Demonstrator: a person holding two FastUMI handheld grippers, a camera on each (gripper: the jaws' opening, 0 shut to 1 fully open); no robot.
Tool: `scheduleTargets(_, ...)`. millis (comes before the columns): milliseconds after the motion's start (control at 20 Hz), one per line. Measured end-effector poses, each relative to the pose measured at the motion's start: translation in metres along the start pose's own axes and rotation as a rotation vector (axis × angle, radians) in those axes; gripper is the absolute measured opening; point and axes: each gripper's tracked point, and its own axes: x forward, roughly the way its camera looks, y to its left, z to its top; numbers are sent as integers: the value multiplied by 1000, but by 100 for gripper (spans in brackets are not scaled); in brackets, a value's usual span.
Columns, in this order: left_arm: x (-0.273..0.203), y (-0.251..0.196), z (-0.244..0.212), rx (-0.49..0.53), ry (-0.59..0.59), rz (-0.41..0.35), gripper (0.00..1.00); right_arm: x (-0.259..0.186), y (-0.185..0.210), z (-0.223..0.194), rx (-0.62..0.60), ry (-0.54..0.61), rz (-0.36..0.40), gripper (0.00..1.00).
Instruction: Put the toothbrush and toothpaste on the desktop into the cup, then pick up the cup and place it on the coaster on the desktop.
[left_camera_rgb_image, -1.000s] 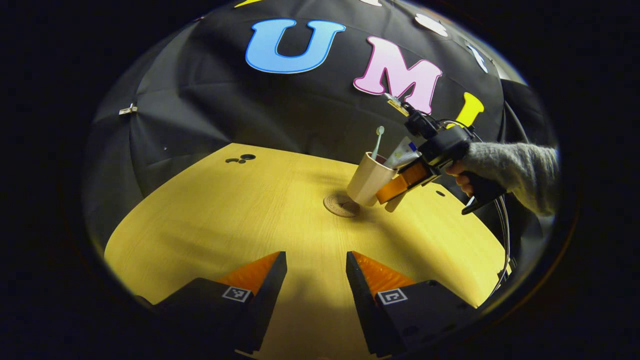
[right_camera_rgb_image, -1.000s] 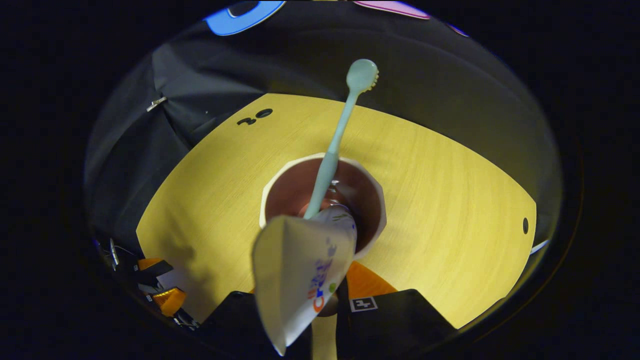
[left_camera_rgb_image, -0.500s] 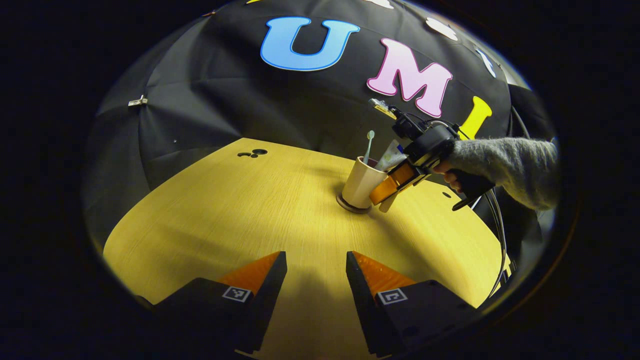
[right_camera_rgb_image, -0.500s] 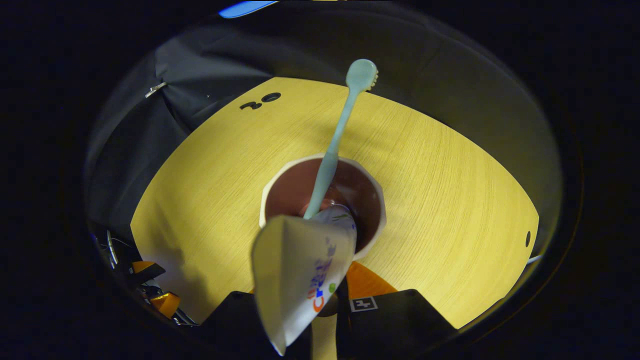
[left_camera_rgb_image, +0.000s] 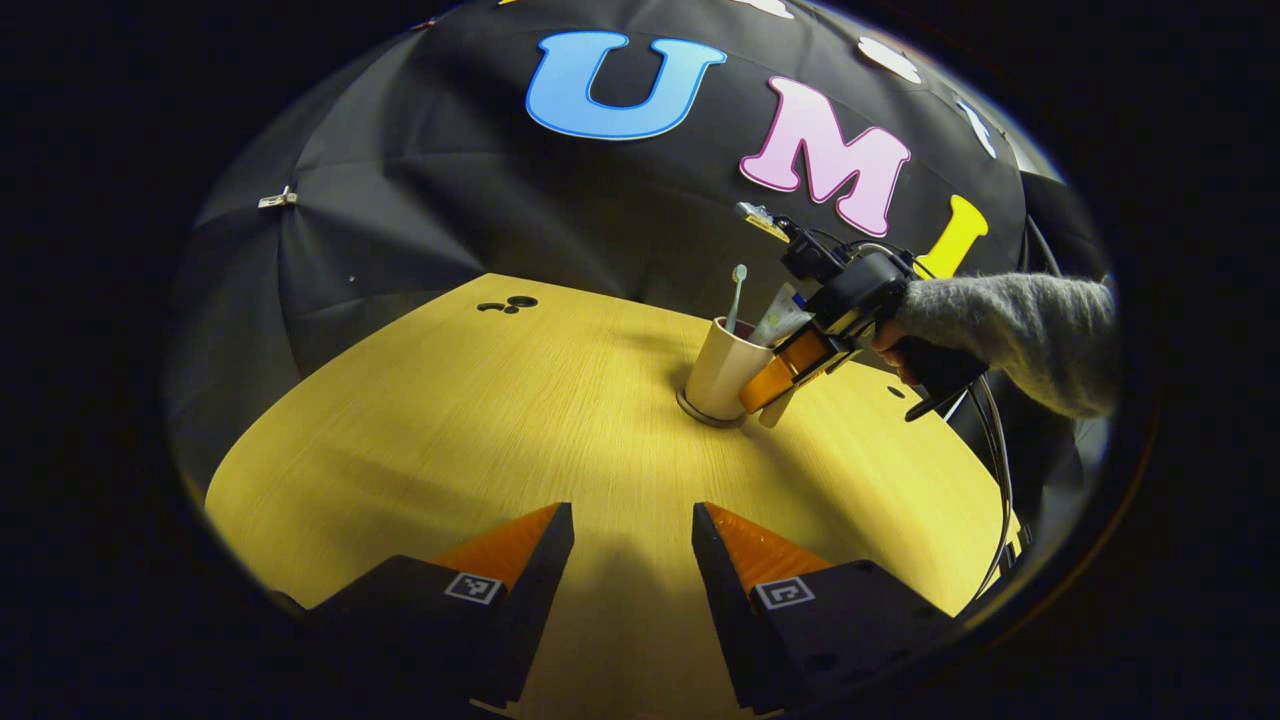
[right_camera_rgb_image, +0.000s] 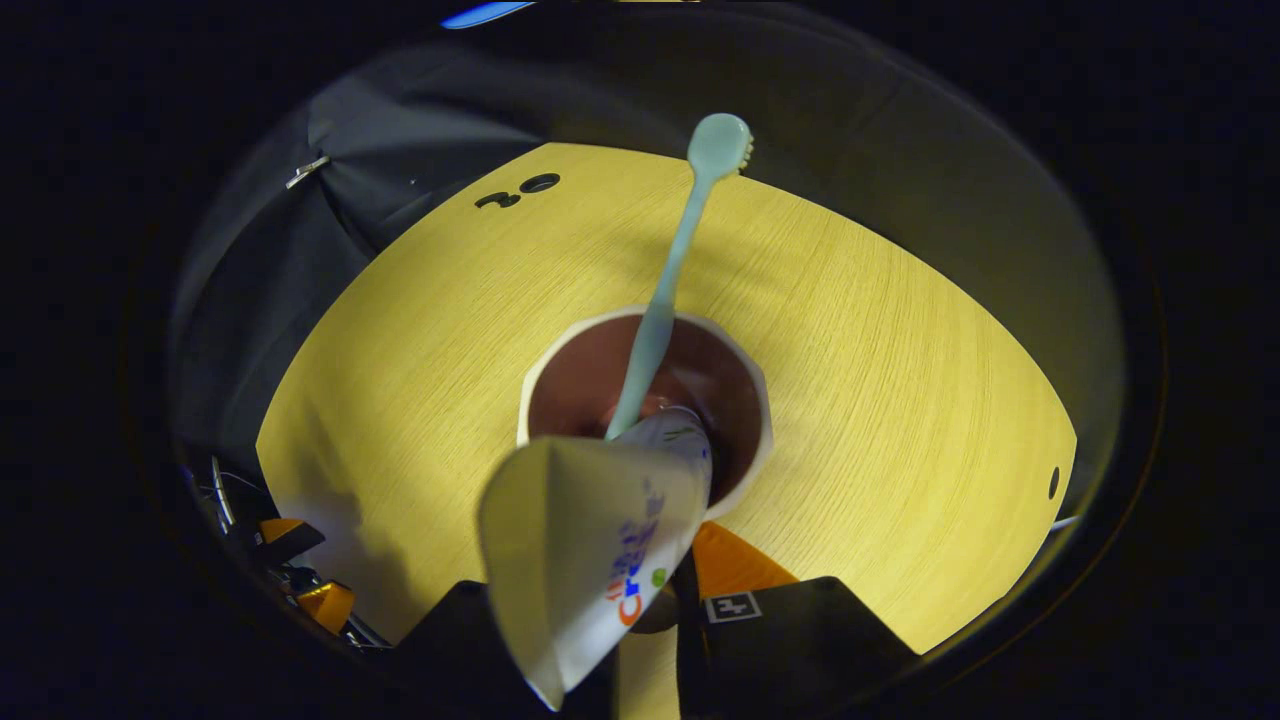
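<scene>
- I am holding the cup (left_camera_rgb_image: 722, 367) with my right hand-held gripper (left_camera_rgb_image: 775, 385); its orange fingers are pinching the cup's near wall at the rim, one inside and one outside as far as I can judge from the left gripper view.
- The cup is sitting low on the counter (left_camera_rgb_image: 480, 420), and a dark round edge at its foot reads as the coaster (left_camera_rgb_image: 708, 416) under it. I judge that I am in the last step, setting the cup onto the coaster.
- The cup is leaning a little, its mouth tipped toward the right hand-held gripper, so it may not be resting flat yet.
- The toothbrush (right_camera_rgb_image: 665, 290) is standing in the cup, long axis running up and away from me, bristle head at the top, handle end down inside.
- The toothpaste (right_camera_rgb_image: 590, 540) is also in the cup, long axis slanting back toward my camera, its flat crimped end up and nearest the lens, cap end down in the cup.
- Next I would be levelling the cup on the coaster, then spreading the fingers and drawing back without catching the tube's high end.
- My left hand-held gripper (left_camera_rgb_image: 632, 560) is hanging spread and empty over the near counter, well apart from the cup.
</scene>
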Motion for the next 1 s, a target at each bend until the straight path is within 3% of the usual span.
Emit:
scheduleTargets(200,1,-2,3,5,-3,-2,77,-15,-2,-1,15,-12,14,39)
scheduleTargets(450,-2,-7,10,16,-10,-1,77,-34,-3,9,36,-66,7,53)
scheduleTargets(500,-2,-8,13,20,-12,-4,77,-40,-3,12,38,-88,4,44)
scheduleTargets(700,-8,-23,32,42,-26,-26,77,-85,-8,27,81,-238,-12,44)
scheduleTargets(1000,-26,-58,74,105,-67,-63,77,-171,-17,18,118,-453,-50,44)
